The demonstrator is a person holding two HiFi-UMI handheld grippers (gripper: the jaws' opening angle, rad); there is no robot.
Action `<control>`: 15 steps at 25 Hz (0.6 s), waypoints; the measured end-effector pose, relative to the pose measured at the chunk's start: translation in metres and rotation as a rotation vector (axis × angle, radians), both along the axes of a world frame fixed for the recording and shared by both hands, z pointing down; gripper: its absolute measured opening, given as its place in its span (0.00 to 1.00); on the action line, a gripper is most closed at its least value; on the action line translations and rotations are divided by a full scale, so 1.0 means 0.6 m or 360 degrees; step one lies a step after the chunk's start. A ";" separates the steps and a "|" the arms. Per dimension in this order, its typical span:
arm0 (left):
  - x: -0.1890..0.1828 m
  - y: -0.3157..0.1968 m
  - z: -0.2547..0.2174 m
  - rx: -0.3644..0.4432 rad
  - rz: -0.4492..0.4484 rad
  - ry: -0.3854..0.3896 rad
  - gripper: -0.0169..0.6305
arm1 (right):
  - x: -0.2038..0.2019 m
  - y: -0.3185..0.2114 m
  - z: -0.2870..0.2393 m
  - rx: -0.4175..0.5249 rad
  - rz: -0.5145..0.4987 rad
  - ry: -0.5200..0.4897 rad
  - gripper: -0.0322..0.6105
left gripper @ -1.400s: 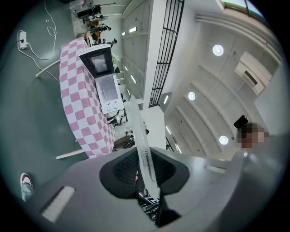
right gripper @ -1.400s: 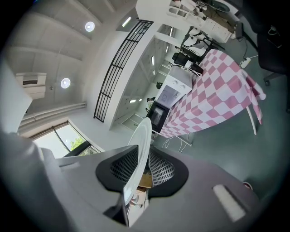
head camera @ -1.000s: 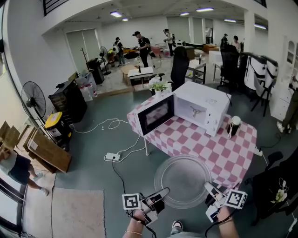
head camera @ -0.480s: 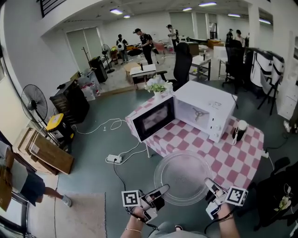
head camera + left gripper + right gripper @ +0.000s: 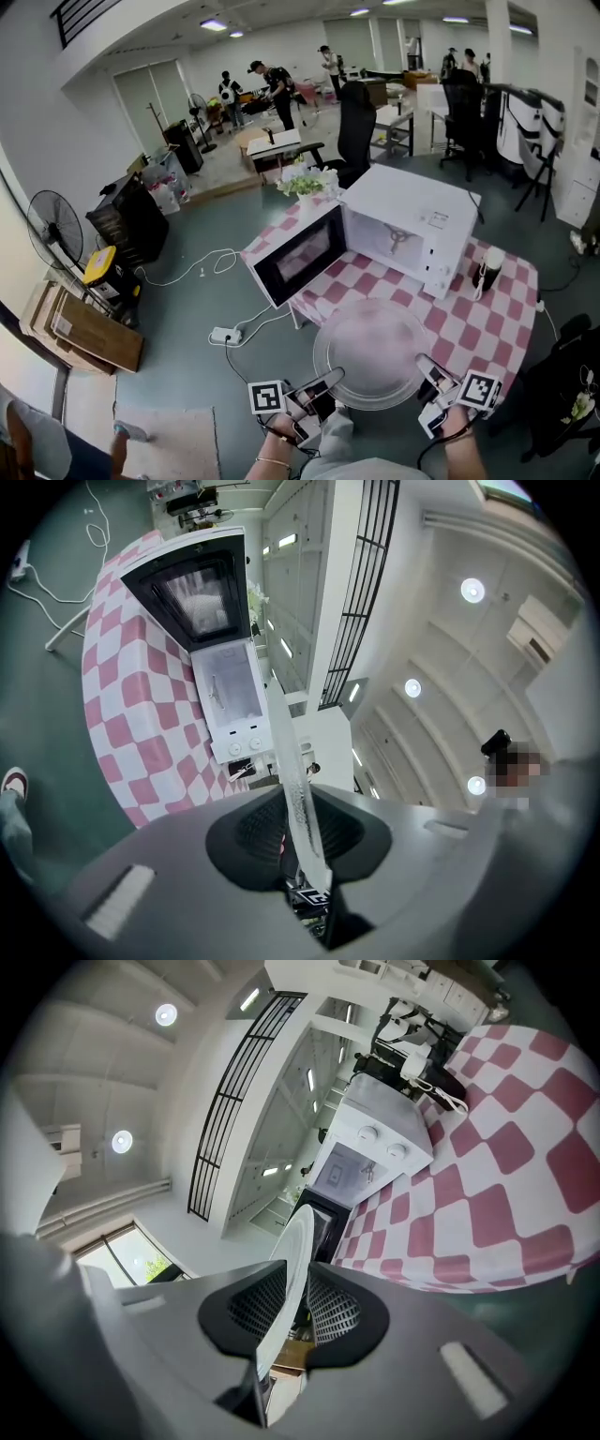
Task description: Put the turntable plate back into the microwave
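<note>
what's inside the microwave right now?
The microwave cavity shows only a three-armed roller support on its floor. The glass turntable plate is outside, clamped by the left gripper and right gripper. The cavity's ceiling is hidden by the housing.

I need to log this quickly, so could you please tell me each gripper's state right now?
Left gripper: closed on the left rim of the turntable plate.
Right gripper: closed on the plate's right rim.
</note>
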State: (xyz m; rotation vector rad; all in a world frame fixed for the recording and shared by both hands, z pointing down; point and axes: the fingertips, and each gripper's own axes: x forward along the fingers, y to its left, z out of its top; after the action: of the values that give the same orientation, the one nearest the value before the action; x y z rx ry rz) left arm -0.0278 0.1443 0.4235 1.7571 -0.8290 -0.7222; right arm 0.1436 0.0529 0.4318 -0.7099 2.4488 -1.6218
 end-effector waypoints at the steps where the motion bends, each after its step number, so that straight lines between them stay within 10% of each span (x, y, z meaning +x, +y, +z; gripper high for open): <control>1: -0.012 -0.021 -0.001 0.0005 0.0017 -0.0005 0.10 | -0.015 -0.018 -0.008 0.0034 0.0000 -0.0038 0.17; 15: -0.169 -0.305 -0.006 -0.0007 0.0313 -0.0114 0.10 | -0.128 -0.251 0.015 0.0010 0.0316 0.0113 0.17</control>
State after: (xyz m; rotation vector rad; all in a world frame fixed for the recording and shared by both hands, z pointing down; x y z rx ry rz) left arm -0.1290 -0.0385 0.4198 1.8392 -0.6924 -0.5293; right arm 0.0671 -0.0977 0.4405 -0.9910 2.3412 -1.5391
